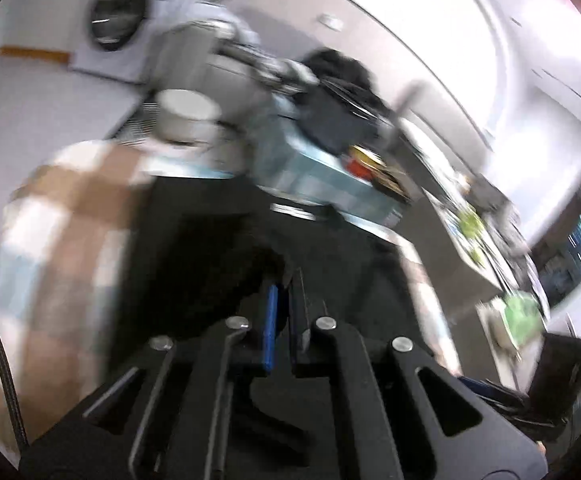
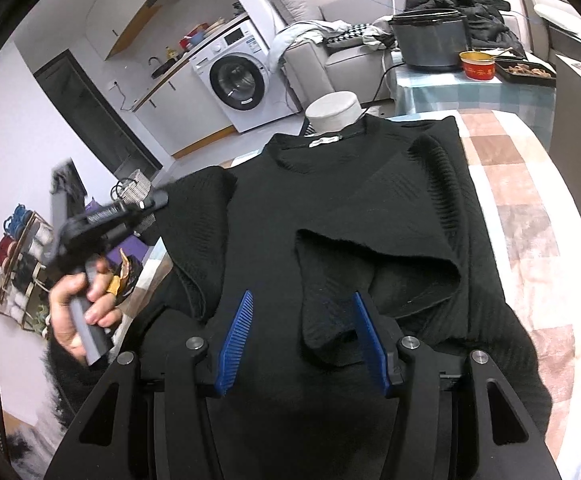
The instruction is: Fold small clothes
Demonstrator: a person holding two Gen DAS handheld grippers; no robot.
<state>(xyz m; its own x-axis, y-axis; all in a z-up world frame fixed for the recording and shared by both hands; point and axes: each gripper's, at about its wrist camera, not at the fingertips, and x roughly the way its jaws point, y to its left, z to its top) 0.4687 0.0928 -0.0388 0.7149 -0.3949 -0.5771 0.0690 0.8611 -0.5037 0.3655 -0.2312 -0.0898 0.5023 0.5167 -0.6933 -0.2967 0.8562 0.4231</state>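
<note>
In the left wrist view, heavily blurred, the left tongs [image 1: 286, 300] are sitting nearly closed, the blue pads almost together, with dark fabric of the black sweater [image 1: 210, 264] bunched just at and left of the tips; whether cloth is actually pinched between them is not clear. A checked cloth [image 1: 62, 216] is covering the worktop off to the left.

In the right wrist view, the right tongs [image 2: 300, 330] are hanging wide open over the sweater [image 2: 330, 184], holding nothing. The garment is lying flat on the checked worktop, collar away from the camera, hem toward it, so its long axis is running straight ahead of the tongs. The right sleeve [image 2: 374, 264] is lying folded in across the body, its cuff directly between the open pads. The left hand [image 2: 78, 304] is gripping its tool at the sweater's left edge, beside the bunched left sleeve [image 2: 198, 216]. That sleeve looks the likely next fold, and the left hand is nearer it.
</note>
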